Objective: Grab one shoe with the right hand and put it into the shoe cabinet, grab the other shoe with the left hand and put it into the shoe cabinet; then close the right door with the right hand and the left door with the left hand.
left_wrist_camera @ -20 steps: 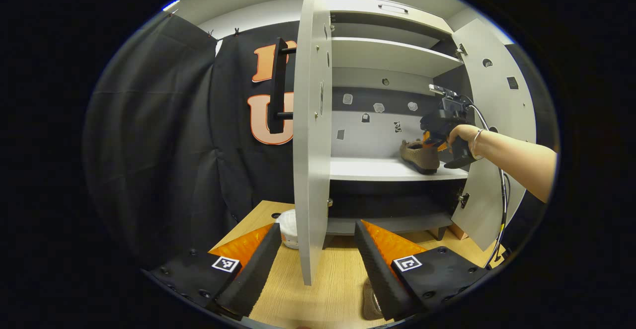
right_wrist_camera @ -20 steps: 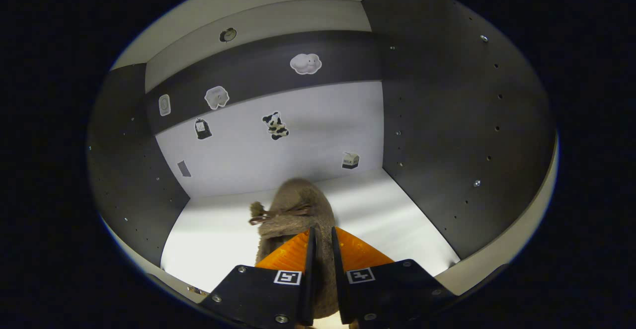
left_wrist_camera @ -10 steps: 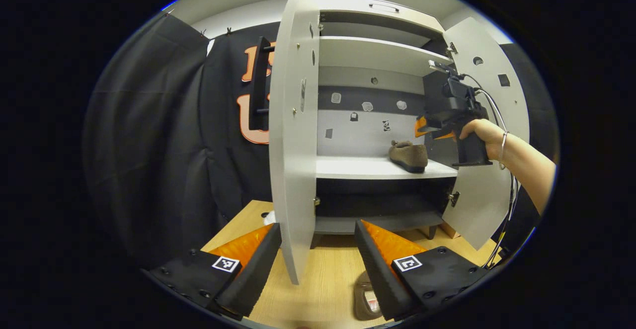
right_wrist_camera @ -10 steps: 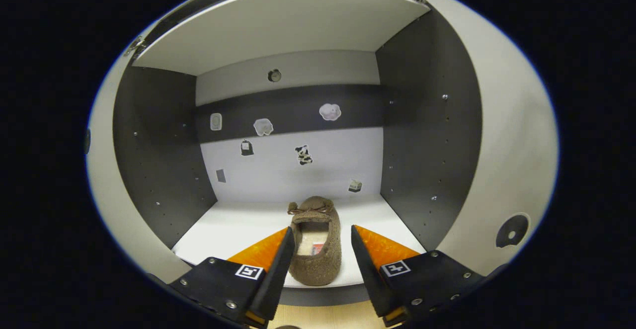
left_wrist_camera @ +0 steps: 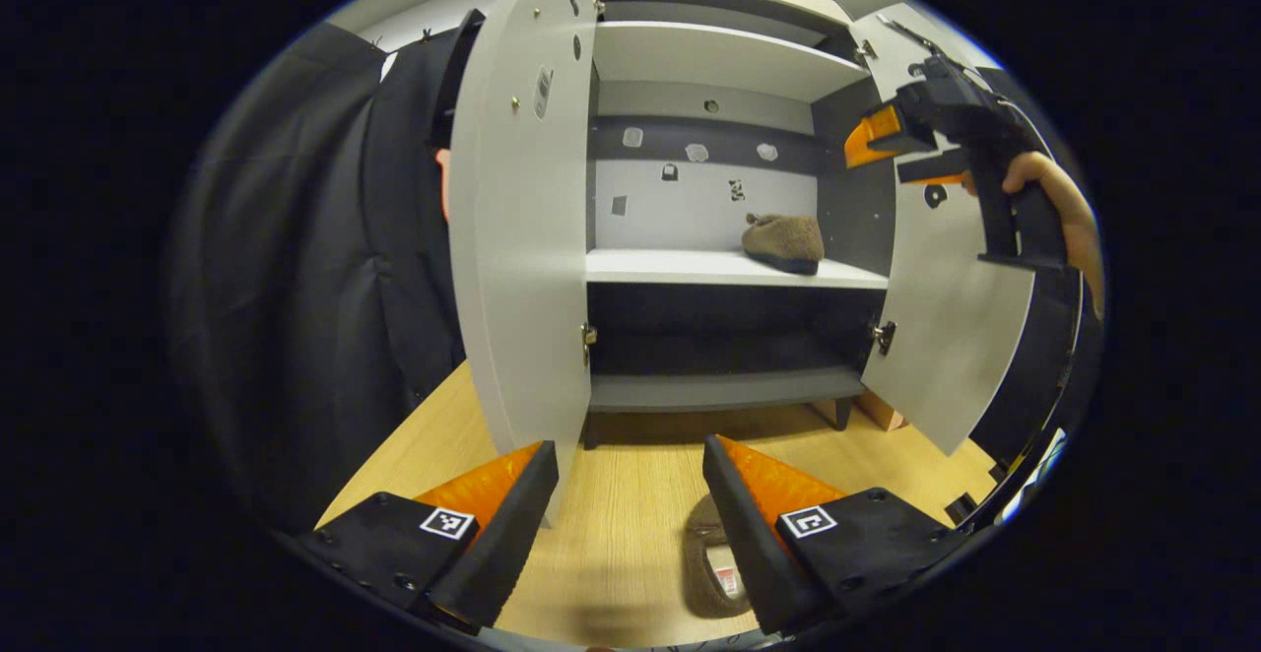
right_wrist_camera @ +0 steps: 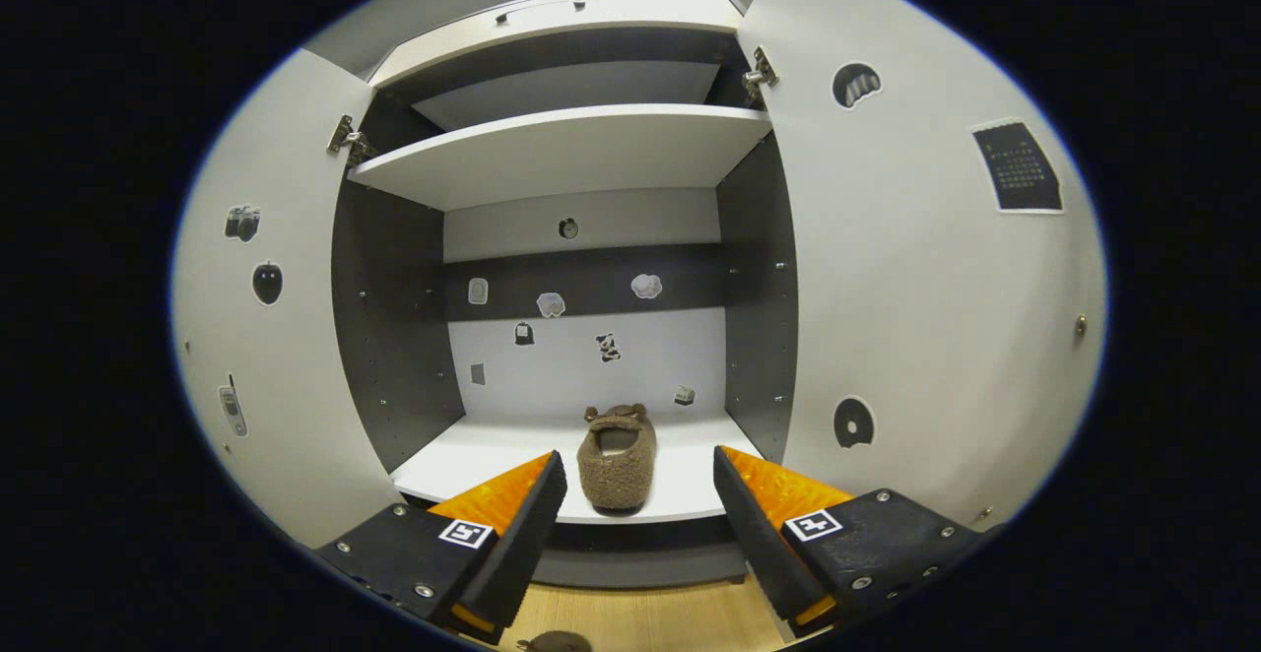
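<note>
Both our grippers stand wide with nothing between the fingers. We hold the left gripper (left_wrist_camera: 630, 504) low over the wooden floor (left_wrist_camera: 630, 494), facing the cabinet (left_wrist_camera: 724, 32); just beside its right finger (left_wrist_camera: 754, 524) lies a brown shoe (left_wrist_camera: 711, 568), flat on the floor, partly hidden behind that finger. In the left gripper view we also see the right gripper (left_wrist_camera: 901, 150) up at the right, held by a hand (left_wrist_camera: 1054, 199) in front of the right door (left_wrist_camera: 951, 327), apart from everything and near the level of the upper shelf (left_wrist_camera: 719, 56).

From the right gripper view, the right gripper (right_wrist_camera: 635, 509) looks straight into the cabinet (right_wrist_camera: 591, 17). The other shoe (right_wrist_camera: 617, 450) rests on the middle shelf (right_wrist_camera: 473, 465), toe toward the back panel, heel toward us, seen between our fingers but farther off and not touched by them. In the left gripper view the same shoe (left_wrist_camera: 783, 241) sits toward the right end of that shelf (left_wrist_camera: 680, 266), near the dark side wall.

Both doors stand open: the left door (left_wrist_camera: 517, 238) swings out toward our left gripper, and the right door (right_wrist_camera: 926, 317) fills the right side of the right gripper view. Small stickers (right_wrist_camera: 550, 304) dot the back panel and the inner faces of the doors. At the bottom edge of the right gripper view a bit of brown shows on the floor (right_wrist_camera: 640, 622); we cannot tell what it is.
</note>
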A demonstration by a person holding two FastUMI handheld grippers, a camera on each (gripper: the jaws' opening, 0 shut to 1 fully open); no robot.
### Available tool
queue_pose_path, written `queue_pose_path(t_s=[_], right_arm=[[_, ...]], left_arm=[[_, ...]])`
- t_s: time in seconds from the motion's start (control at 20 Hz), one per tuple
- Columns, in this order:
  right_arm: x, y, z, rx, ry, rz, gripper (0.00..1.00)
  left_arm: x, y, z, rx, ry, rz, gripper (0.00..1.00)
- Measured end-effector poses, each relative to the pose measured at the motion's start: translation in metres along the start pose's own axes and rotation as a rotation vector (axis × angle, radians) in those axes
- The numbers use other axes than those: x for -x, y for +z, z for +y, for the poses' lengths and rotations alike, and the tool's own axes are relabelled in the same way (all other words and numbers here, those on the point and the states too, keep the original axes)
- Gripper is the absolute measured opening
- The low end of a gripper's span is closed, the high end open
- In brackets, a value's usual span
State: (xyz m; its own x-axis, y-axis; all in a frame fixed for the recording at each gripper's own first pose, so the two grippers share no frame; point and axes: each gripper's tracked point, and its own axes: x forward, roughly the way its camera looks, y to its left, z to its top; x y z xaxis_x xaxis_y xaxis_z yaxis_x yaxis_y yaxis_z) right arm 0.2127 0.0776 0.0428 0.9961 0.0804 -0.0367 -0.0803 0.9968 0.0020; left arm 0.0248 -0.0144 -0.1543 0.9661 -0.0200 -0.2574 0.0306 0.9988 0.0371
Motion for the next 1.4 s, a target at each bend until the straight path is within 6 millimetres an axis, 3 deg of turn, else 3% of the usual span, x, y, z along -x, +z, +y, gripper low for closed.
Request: queue_pose_path(t_s=[0.4, 0.65, 0.9, 1.1, 1.25, 1.3, 1.4], right_arm=[[0.050, -0.008, -0.029, 0.001, -0.035, -0.008, 0.92], [0.070, -0.006, -0.042, -0.024, -0.050, -0.014, 0.92], [0.089, -0.006, -0.053, -0.028, -0.067, -0.014, 0.92], [0.104, -0.010, -0.063, -0.038, -0.077, -0.002, 0.92], [0.114, -0.012, -0.076, -0.041, -0.095, 0.004, 0.92], [0.118, -0.013, -0.080, -0.045, -0.100, 0.006, 0.92], [0.124, -0.015, -0.085, -0.048, -0.099, 0.017, 0.92]], left_arm=[[-0.029, -0.097, -0.029, -0.010, -0.057, 0.195, 0.97], [-0.045, -0.154, -0.036, -0.051, -0.078, 0.301, 0.98], [-0.057, -0.187, -0.043, -0.030, -0.108, 0.387, 0.96], [-0.064, -0.213, -0.047, 0.021, -0.124, 0.483, 1.00], [-0.068, -0.225, -0.054, 0.049, -0.157, 0.525, 0.95], [-0.067, -0.230, -0.060, 0.068, -0.179, 0.552, 0.80], [-0.067, -0.234, -0.065, 0.089, -0.187, 0.600, 0.64]])
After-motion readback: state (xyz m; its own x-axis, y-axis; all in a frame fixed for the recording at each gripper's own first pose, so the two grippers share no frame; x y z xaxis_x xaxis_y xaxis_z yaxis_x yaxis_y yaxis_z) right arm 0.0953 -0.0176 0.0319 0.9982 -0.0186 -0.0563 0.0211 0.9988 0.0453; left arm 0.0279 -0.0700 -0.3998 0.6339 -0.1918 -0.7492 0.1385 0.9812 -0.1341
